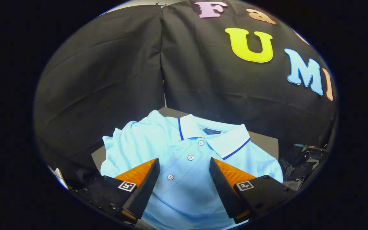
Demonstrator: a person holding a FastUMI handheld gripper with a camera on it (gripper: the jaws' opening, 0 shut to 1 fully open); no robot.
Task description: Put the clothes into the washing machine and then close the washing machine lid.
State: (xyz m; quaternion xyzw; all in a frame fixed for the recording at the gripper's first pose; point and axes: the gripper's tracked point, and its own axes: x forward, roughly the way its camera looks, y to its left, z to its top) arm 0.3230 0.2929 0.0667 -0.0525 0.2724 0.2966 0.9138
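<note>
Gripper (184,166) spread above polo shirt (184,188)

Tool (184,174) at the lower centre of the frame: two wedge-shaped fingers (142,188) with toothed, ridged inner faces, spread apart. Each finger joins a dark block carrying a small square black-and-white marker (126,186) on top.

Camera on hand-held gripper (184,169), angled down, seemingly close above shirt (187,153).
</note>
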